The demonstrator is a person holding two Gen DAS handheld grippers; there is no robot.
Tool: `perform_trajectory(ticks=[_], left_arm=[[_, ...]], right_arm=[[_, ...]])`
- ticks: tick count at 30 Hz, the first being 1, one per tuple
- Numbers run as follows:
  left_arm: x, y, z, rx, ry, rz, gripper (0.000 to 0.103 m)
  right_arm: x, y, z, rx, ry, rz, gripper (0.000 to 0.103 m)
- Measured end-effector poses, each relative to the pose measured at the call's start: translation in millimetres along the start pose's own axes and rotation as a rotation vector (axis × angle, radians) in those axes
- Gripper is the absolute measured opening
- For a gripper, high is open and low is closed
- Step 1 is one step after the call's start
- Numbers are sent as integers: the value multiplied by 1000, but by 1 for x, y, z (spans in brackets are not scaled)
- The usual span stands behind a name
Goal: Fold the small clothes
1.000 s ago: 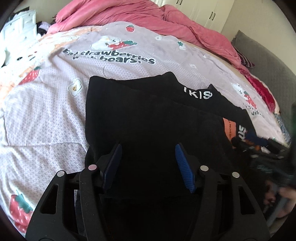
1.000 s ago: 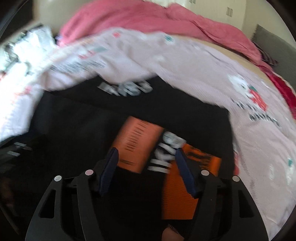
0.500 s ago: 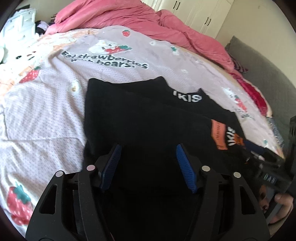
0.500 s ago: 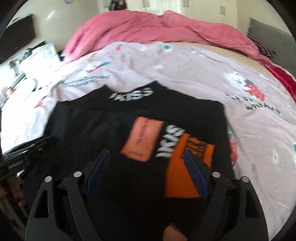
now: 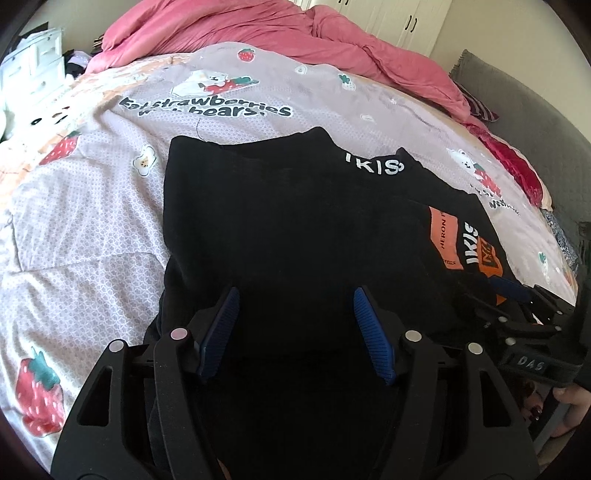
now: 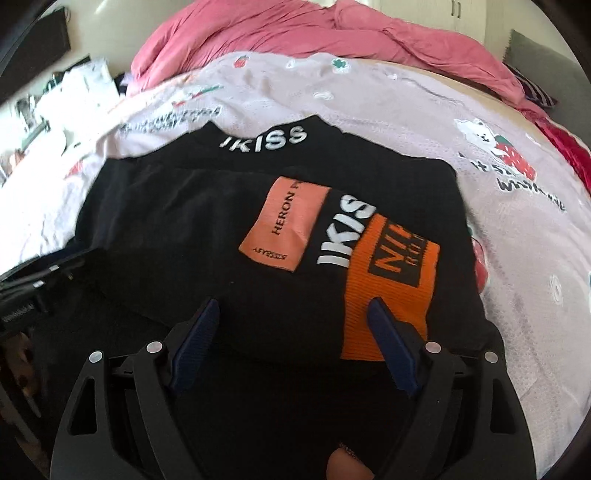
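A black garment [image 5: 295, 229] with white "IKISS" lettering and orange patches [image 6: 388, 280] lies folded flat on the bed; it also shows in the right wrist view [image 6: 207, 229]. My left gripper [image 5: 293, 295] is open and empty, hovering over the garment's near left part. My right gripper [image 6: 291, 306] is open and empty over the near right part, by the orange patch. The right gripper also shows at the right edge of the left wrist view [image 5: 517, 295]. The left gripper body shows at the left edge of the right wrist view [image 6: 33, 280].
The garment lies on a lilac bedsheet [image 5: 92, 206] printed with strawberries and bears. A crumpled pink duvet [image 5: 295, 33] is heaped at the far side. A grey cushion [image 5: 524, 110] is at the right. White drawers [image 5: 33, 70] stand at the far left.
Both grippers have drawn back and risen slightly from the garment. The right gripper's jaws have opened wider. The garment has not moved.
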State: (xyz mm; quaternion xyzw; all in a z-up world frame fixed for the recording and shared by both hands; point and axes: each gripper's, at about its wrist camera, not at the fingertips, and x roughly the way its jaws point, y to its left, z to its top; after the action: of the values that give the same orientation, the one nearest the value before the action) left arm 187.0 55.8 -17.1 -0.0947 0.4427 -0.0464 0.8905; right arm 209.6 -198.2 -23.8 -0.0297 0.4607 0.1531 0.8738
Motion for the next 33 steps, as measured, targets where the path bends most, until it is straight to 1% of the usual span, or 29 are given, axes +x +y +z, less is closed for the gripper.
perform_trajectory(ticks=[3,10,14,16,17,23,28,33], left_arm=[[-2,-1,-2,3,-3,3,56],[-8,-2,-8,13,-16,17,56],[-14,-1,-11,8,-28,14,56],[-16,0,-12,2,-32,10,56],[-16,1,-12,-4,-33,5,56],[-22,3,-15,-22,-49,-9,56],[-26,5,-17,-38,-58,-21,56],[-33,8,-18,-52,-78,-29,58]], right_arm=[[-4,-1,-2,9,-15,3,81],[-20,-10,-4,91,-57,47,81],[-26,-15,-4,120,-64,64,81],[-30,-18,-4,134,-71,73,87],[-31,-19,-4,139,-72,73,87],[-41,-26,-6,186,-78,98,91],[-52,-27,-7,197,-103,100,94],[-58,-25,-5,199,-113,113,94]])
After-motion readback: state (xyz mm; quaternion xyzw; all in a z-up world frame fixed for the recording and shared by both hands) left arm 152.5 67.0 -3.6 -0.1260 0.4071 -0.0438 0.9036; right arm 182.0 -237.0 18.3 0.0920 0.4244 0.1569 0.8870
